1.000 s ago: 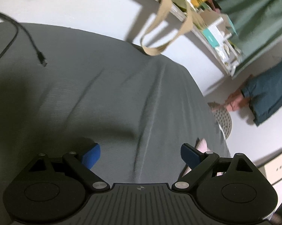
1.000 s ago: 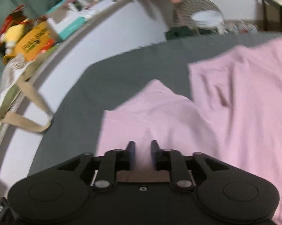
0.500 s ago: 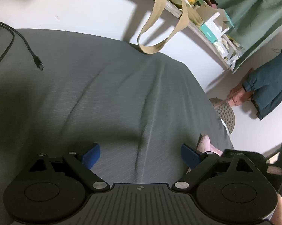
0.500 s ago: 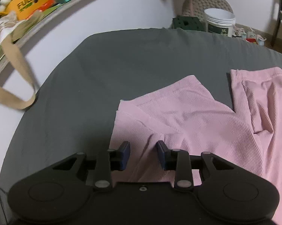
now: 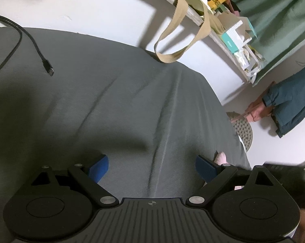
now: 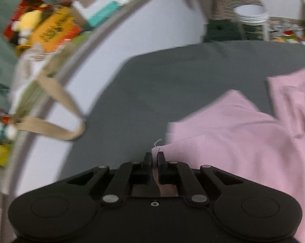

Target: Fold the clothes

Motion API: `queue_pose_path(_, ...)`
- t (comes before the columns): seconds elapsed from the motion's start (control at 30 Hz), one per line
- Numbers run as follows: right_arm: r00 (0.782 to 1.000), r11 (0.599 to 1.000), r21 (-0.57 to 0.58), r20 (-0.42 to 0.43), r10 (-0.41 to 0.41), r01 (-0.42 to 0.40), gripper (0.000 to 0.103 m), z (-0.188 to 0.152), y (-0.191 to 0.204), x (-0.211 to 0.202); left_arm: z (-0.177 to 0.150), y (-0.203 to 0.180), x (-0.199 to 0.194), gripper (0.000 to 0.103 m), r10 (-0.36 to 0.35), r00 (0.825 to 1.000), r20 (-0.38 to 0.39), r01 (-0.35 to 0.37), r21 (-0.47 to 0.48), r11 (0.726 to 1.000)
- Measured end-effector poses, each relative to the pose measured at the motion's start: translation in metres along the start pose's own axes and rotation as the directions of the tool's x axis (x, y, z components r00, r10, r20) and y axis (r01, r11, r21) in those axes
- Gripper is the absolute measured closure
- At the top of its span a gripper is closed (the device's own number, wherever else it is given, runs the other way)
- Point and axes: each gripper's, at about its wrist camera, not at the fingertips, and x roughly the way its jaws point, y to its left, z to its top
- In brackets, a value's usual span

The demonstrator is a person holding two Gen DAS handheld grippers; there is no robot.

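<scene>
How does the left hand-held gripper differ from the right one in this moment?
The left hand-held gripper stands wide open; the right hand-held gripper is shut on the pink garment. The left hovers over bare grey sheet; the right pinches the garment's corner. Both are black.

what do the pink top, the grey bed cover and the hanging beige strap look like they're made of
Pink top: looks like soft matte knit fabric; it drapes in loose folds and a loose thread shows at the corner pinched in the right tongs. Grey bed cover: matte woven or jersey cloth, with shallow creases and a fine grain. Beige strap: flat, stiff webbing, probably cotton canvas; it holds its loop shape.
</scene>
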Motion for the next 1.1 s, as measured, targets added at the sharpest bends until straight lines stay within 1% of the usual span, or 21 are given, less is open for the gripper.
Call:
queue_pose_path(0.1,0.998,0.998,-0.008,0.000,0.070,-0.070,0.097,0.007,0.019,-0.001,0.003,0.004,-0.002,0.010,0.007,1.000,0.014,-0.007,-0.015,1.000)
queue_pose_path(0.2,0.991,0.990,-0.016,-0.004,0.137,-0.137,0.097,0.014,0.038,-0.001,0.005,0.009,-0.004,0.010,0.016,0.999,0.031,-0.015,-0.032,0.999)
queue_pose_path(0.3,0.990,0.992,-0.024,-0.062,0.123,-0.125,0.097,0.016,0.061,0.025,0.007,0.014,-0.004,0.010,0.027,0.999,0.036,-0.025,-0.044,0.999)
queue_pose_path(0.43,0.985,0.996,-0.039,-0.156,0.077,-0.084,0.097,0.007,0.078,0.067,0.010,0.019,-0.002,0.010,0.048,0.998,0.038,-0.047,-0.041,0.998)
queue_pose_path(0.5,0.982,0.996,-0.067,-0.180,0.051,-0.064,0.097,0.001,0.086,0.082,0.011,0.022,-0.002,0.010,0.059,0.997,0.045,-0.057,-0.042,0.997)
queue_pose_path(0.6,0.981,0.992,-0.116,-0.191,0.024,-0.047,0.097,-0.003,0.096,0.096,0.013,0.025,0.000,0.010,0.067,0.996,0.055,-0.065,-0.044,0.997)
queue_pose_path(0.7,0.985,0.987,-0.138,-0.164,0.059,-0.082,0.097,0.010,0.089,0.077,0.012,0.020,0.002,0.010,0.082,0.995,0.063,-0.082,-0.018,0.997)
queue_pose_path(0.73,0.985,0.985,-0.145,-0.155,0.071,-0.093,0.095,0.014,0.087,0.071,0.012,0.019,0.002,0.010,0.081,0.994,0.069,-0.081,-0.010,0.997)
queue_pose_path(0.83,0.986,0.978,-0.168,-0.129,0.106,-0.127,0.075,0.027,0.079,0.053,0.012,0.015,0.001,0.010,0.070,0.994,0.085,-0.071,0.006,0.997)
queue_pose_path(0.93,0.984,0.968,-0.192,-0.103,0.142,-0.160,0.075,0.040,0.072,0.034,0.011,0.011,-0.002,0.010,0.065,0.992,0.104,-0.068,0.024,0.997)
queue_pose_path(1.0,0.982,0.961,-0.208,-0.086,0.166,-0.181,0.072,0.048,0.067,0.022,0.011,0.007,-0.006,0.010,0.053,0.992,0.116,-0.059,0.049,0.997)
queue_pose_path(1.03,0.982,0.958,-0.218,-0.077,0.174,-0.187,0.068,0.053,0.064,0.016,0.010,0.005,-0.008,0.010,0.037,0.992,0.123,-0.046,0.064,0.997)
queue_pose_path(1.07,0.989,0.958,-0.246,-0.055,0.139,-0.148,0.066,0.059,0.053,0.006,0.009,-0.001,-0.010,0.010,0.004,0.992,0.125,-0.015,0.090,0.996)
queue_pose_path(1.1,0.996,0.958,-0.272,-0.037,0.079,-0.086,0.066,0.064,0.035,-0.003,0.008,-0.006,-0.013,0.010,-0.032,0.992,0.125,0.017,0.118,0.993)
